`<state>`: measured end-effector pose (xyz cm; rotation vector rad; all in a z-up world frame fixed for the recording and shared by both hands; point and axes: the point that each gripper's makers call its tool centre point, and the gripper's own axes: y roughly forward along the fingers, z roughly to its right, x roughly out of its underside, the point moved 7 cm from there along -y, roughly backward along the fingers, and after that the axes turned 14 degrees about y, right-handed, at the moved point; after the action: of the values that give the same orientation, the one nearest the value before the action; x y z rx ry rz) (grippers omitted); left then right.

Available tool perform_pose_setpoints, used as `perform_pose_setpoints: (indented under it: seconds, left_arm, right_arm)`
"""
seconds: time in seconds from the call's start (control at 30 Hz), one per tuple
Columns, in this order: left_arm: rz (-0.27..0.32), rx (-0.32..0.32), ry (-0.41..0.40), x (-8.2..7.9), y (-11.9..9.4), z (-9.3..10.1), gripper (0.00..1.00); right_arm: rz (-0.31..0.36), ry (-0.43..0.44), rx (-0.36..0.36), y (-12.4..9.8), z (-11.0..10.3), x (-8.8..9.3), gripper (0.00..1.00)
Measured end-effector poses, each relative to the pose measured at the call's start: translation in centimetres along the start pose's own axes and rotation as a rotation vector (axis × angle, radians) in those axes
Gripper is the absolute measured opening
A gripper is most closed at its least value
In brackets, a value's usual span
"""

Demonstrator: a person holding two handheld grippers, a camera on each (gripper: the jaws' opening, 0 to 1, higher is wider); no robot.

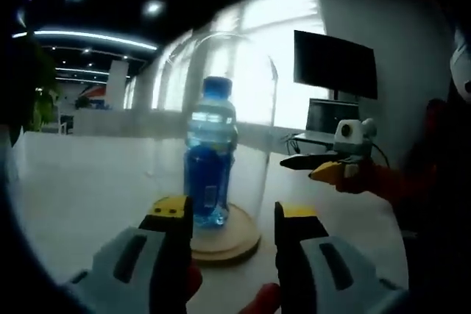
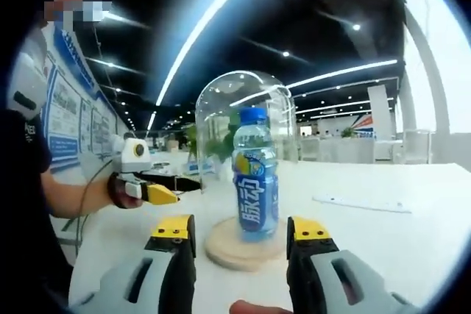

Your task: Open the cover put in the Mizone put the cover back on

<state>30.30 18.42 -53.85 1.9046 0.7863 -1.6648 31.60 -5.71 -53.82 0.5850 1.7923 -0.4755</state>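
1. In the left gripper view, the left gripper (image 1: 229,222) rises from the bottom edge with its yellow-tipped jaws apart, holding nothing.
2. Between and just beyond those jaws sits a round wooden base (image 1: 224,242) on the white table (image 1: 81,189).
3. The Mizone bottle (image 1: 210,156), blue-capped, stands upright on the base, and the clear glass dome cover (image 1: 224,71) is set down over it, resting on the base.
4. Further right, the right gripper (image 1: 313,167) hovers beside the dome without touching it; I cannot tell from here how its jaws stand.
5. Behind it a dark monitor (image 1: 335,64) stands by the bright windows.
6. In the right gripper view, the left gripper (image 2: 173,190) comes in from the left, held in a person's hand (image 2: 121,190), its tips near the dome's side.
7. At centre, the bottle (image 2: 255,174) stands under the cover (image 2: 246,101) on the base (image 2: 221,244).
8. The right gripper (image 2: 241,237) points at the base with jaws apart and empty.
9. A flat white sheet (image 2: 360,204) lies on the table to the right.
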Motion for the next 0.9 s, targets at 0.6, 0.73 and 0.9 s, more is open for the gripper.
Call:
perform_pose_setpoints:
  seconds: [0.6,0.73,0.9]
  left_arm:
    - [0.066,-0.028,-0.055,1.9,-3.7,0.8,0.31]
    - [0.075,-0.067,-0.023,2.1,-4.8,1.0,0.31]
    - [0.058,-0.107,0.002,2.6,-5.6,0.9,0.31]
  right_arm:
    - [0.033,-0.021,0.044,-2.8,-1.3,2.0,0.33]
    - [0.029,-0.039,0.064,-3.1,-1.6,2.6,0.32]
    - [0.017,-0.042,0.071,-3.2,-2.3,3.9,0.3]
